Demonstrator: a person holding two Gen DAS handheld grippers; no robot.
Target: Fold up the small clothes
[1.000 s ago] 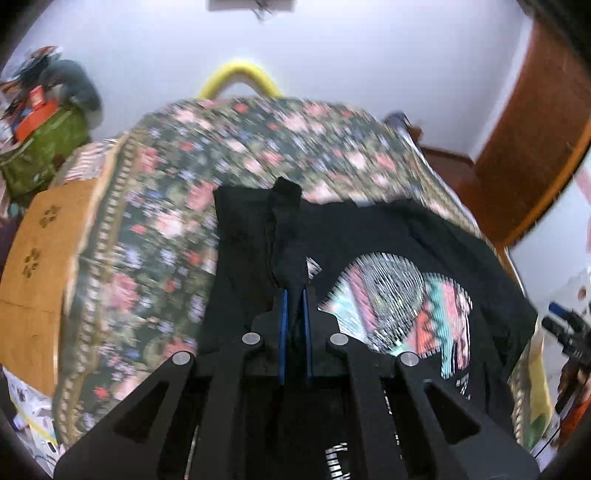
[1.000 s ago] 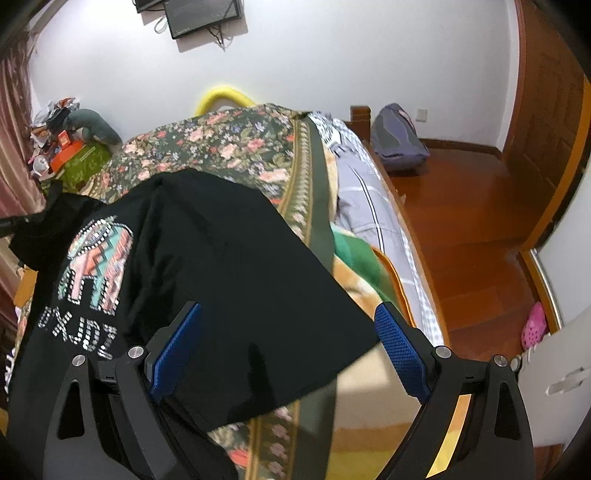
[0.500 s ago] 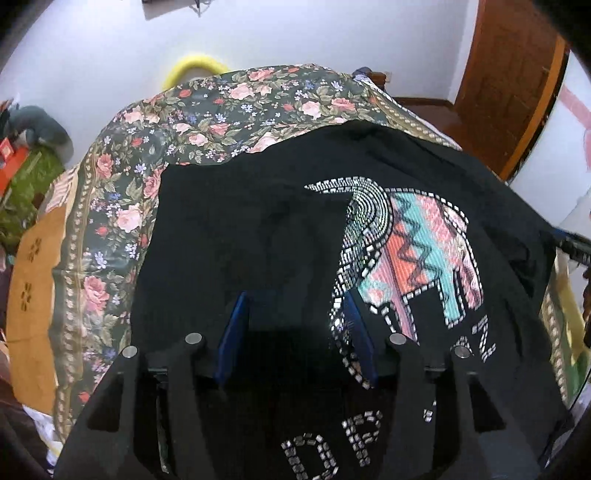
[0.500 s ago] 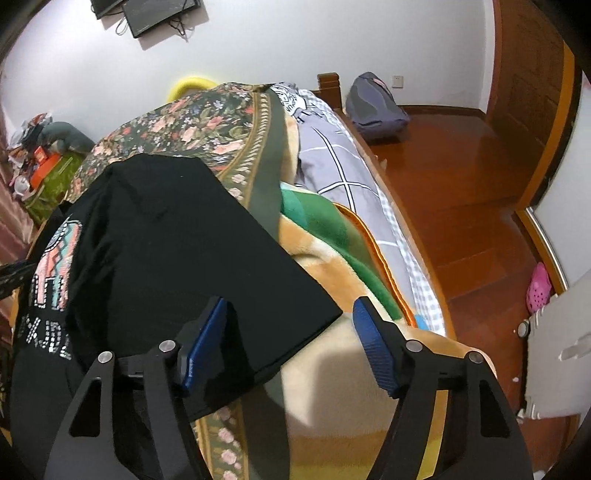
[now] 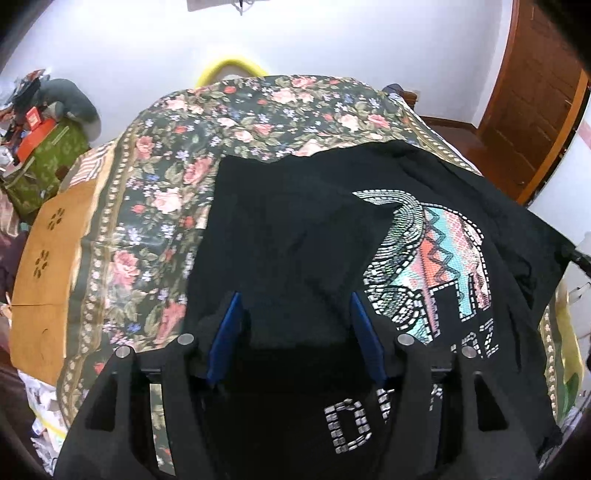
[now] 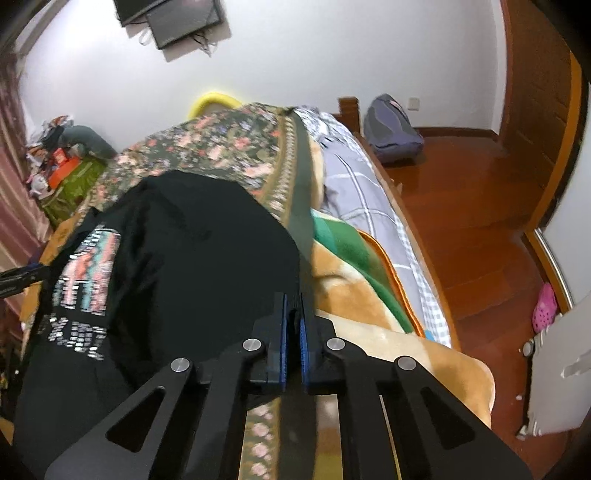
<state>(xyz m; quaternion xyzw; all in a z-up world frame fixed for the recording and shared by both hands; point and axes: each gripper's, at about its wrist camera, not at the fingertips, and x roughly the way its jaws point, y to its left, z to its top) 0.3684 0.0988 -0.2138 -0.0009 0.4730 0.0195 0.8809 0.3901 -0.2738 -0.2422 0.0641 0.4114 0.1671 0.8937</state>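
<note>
Fabric of the black T-shirt point(image 5: 295, 236) on the floral bedspread point(image 5: 155, 206) now leaves the released left gripper point(image 5: 295, 325), while the right gripper point(image 6: 292, 325) has clenched its hem, starting another fold.

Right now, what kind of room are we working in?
Most likely a bedroom. The black shirt lies on a bed covered by a floral blanket, with a checked sheet beside it, a wall screen and a wooden door.
</note>
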